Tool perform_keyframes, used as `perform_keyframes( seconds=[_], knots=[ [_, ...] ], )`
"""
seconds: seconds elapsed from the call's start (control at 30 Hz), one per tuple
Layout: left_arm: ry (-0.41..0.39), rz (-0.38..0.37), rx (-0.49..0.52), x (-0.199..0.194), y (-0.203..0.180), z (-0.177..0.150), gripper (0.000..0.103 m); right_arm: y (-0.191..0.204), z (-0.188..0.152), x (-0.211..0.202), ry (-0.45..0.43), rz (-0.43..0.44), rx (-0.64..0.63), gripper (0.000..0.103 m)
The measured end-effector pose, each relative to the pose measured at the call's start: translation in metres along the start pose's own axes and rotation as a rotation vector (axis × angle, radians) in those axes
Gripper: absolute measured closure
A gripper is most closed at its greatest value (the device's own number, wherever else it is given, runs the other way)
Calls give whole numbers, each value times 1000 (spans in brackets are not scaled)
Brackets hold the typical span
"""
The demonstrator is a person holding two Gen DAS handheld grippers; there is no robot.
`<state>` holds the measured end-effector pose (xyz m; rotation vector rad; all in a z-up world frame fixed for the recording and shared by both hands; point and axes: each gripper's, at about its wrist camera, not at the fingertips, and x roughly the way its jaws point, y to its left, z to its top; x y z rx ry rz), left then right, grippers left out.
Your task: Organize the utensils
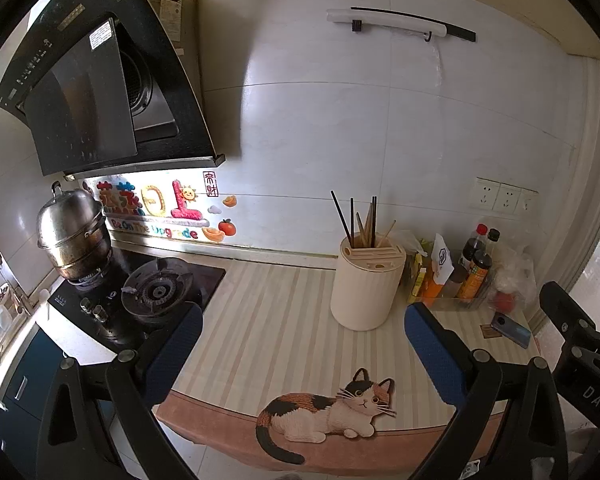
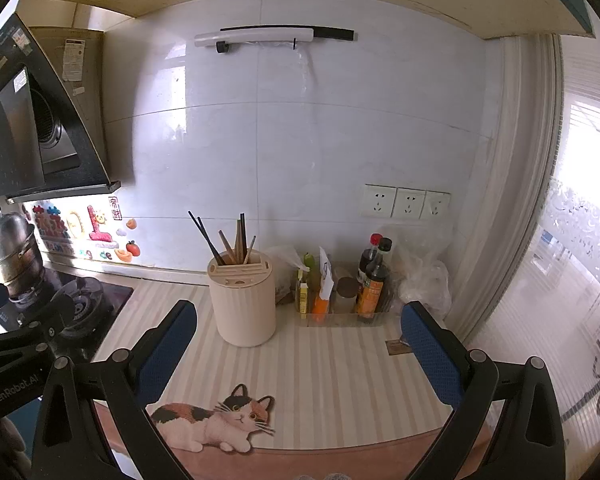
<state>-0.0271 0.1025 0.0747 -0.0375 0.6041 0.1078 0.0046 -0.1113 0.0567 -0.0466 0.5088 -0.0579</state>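
Chopsticks (image 1: 360, 220), thin dark and pale wooden sticks, are standing bunched in a cream ribbed cylindrical holder (image 1: 366, 288) with a slotted top, sitting far-centre on the striped mat (image 1: 280, 320) that is covering the counter. In the left wrist view, roughly eight sticks are showing, though the exact count is hard to tell. The left gripper (image 1: 304, 344) is hovering near the mat's front edge with its two blue-padded fingers (image 1: 436, 356) spread wide apart and nothing between them. A printed calico cat (image 1: 332, 408) is lying at the near edge. To the left, a dull steel stacked pot (image 1: 74, 232) is sitting on a black glass stove (image 1: 140, 292) with two burners. A phone (image 1: 512, 330) is lying flat at the right.

In the right wrist view, the right gripper (image 2: 300, 344) is likewise hanging open, its blue textured pads (image 2: 168, 348) well apart and empty. The holder (image 2: 244, 300) is standing just beyond, between them, left of a clear tray of bottles (image 2: 352, 292). Three white sockets (image 2: 406, 202) are lining the glossy tiled wall.
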Motion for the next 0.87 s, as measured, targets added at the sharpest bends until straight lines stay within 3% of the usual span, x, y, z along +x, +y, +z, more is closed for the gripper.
perform_keyframes(
  seconds=[0.87],
  knots=[
    [-10,7,-3,-3,3,-2,0,3,0,-6,-10,-12,9,0]
  ],
)
